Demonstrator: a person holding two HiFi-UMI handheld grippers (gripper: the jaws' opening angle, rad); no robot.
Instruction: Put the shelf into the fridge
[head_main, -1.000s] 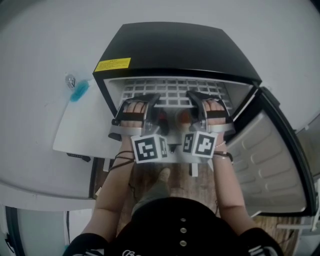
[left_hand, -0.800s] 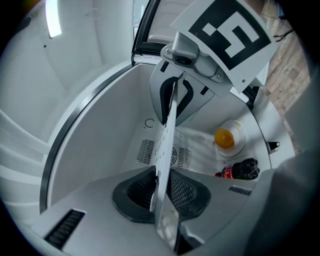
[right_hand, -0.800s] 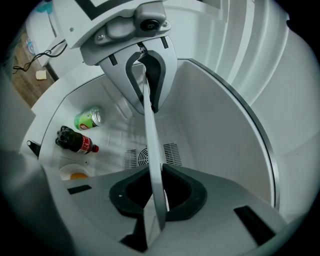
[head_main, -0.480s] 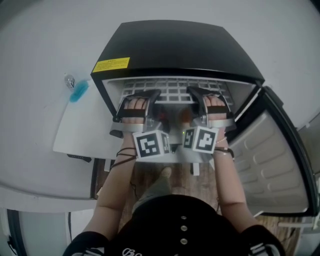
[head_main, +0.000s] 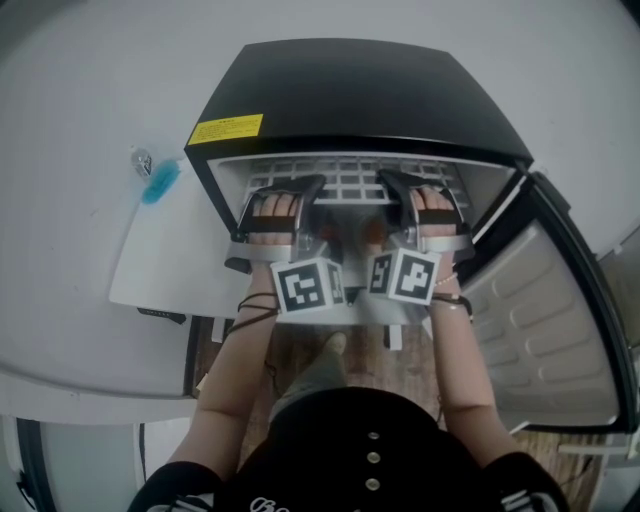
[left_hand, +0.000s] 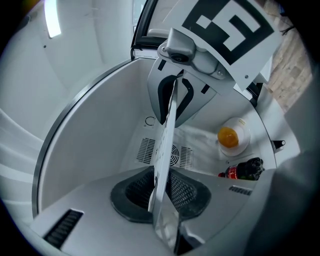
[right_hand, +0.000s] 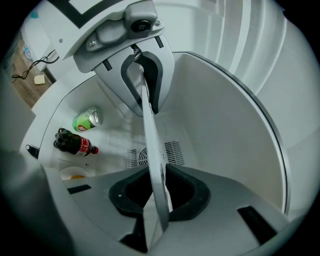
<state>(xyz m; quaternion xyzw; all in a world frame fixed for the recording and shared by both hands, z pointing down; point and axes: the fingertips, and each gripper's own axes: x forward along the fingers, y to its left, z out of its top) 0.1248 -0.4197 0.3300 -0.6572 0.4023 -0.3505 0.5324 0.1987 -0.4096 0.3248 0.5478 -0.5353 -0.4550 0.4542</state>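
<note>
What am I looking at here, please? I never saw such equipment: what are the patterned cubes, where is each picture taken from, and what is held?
No robot here: a person holds a hand tool with tongs in each hand; the patterned cubes belong to these tools. The head camera looks down at a small black fridge with its door open. The left tongs and the right tongs each clamp the white shelf, which is partly inside. The other two pictures come from cameras on the tools, so the shelf appears edge-on between the tongs. Inside are a dark bottle, a green can and a cup holding something orange.
</note>
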